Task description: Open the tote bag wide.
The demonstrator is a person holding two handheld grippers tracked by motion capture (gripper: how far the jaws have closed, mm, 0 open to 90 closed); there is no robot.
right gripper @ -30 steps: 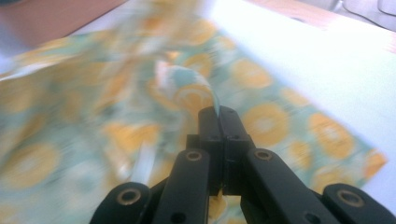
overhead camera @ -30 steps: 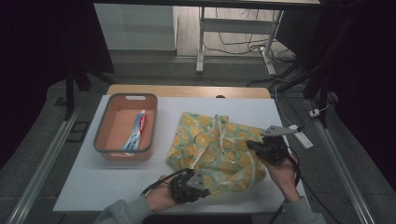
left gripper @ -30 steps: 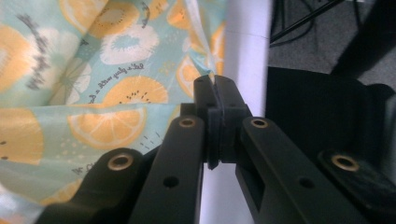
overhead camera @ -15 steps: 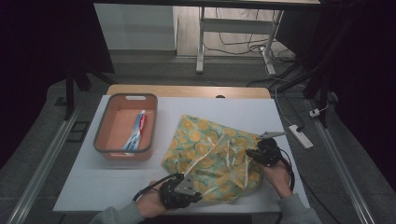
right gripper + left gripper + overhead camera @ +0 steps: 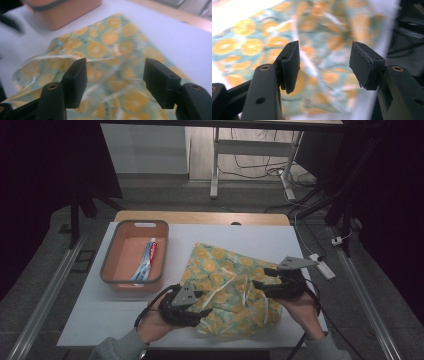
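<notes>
Drawstring bag (image 5: 235,290) flat on bench (image 5: 90,320), cords loose. Left hand-held gripper (image 5: 204,311) and right hand-held gripper (image 5: 261,279) just opening, jaws spread, nothing between. Toothpaste (image 5: 146,262) not yet bagged, in tray (image 5: 111,275).

The orange-print bag (image 5: 317,50) is smeared by motion in both gripper views, its drawstrings hard to trace. The left gripper (image 5: 202,306) covers the bag's near-left edge on the desk (image 5: 100,320). The toothpaste tube's (image 5: 146,262) lettering is too small to read.

One bag (image 5: 232,290), one tray (image 5: 112,275), one toothpaste tube (image 5: 146,262), two grippers.
</notes>
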